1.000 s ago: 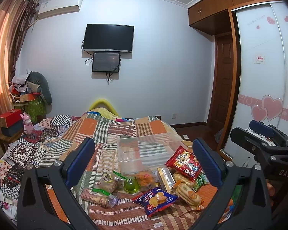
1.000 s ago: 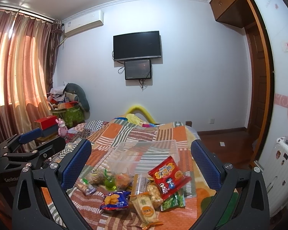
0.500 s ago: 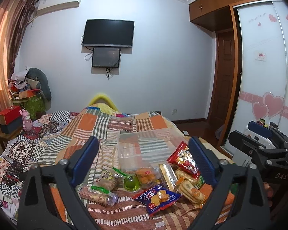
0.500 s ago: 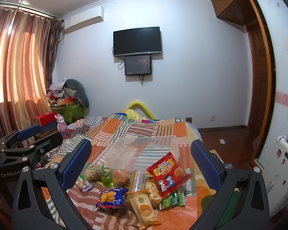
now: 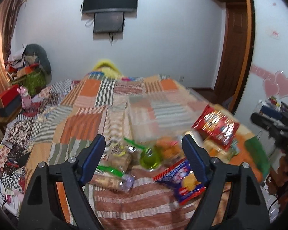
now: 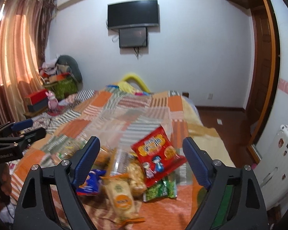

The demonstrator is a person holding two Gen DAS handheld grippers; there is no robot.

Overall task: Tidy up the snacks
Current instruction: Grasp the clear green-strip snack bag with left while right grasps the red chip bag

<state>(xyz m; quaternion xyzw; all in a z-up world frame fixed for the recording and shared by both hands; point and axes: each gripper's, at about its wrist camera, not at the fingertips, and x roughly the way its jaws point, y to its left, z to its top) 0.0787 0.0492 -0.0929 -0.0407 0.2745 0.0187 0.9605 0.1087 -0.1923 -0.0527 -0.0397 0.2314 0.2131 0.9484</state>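
Observation:
Several snack packets lie in a heap on the patchwork bedspread (image 5: 82, 122). A red packet (image 6: 156, 157) rests on top, with a blue packet (image 5: 182, 180), a green jelly cup (image 5: 150, 158), a green packet (image 6: 161, 188) and a beige biscuit pack (image 6: 121, 197) around it. A clear plastic box (image 5: 159, 115) stands just behind the heap. My left gripper (image 5: 143, 158) is open and empty above the left side of the heap. My right gripper (image 6: 141, 162) is open and empty above the red packet. Both views are blurred.
The bed's right edge drops to a wooden floor (image 6: 220, 115) by the wardrobe. A cluttered side table with a red box (image 6: 36, 97) and a pink toy (image 6: 52, 100) stands left of the bed. A television (image 6: 133, 17) hangs on the far wall.
Both grippers have tilted down and moved closer to the snack heap, which now looks larger and lies between the fingers. Both stay open.

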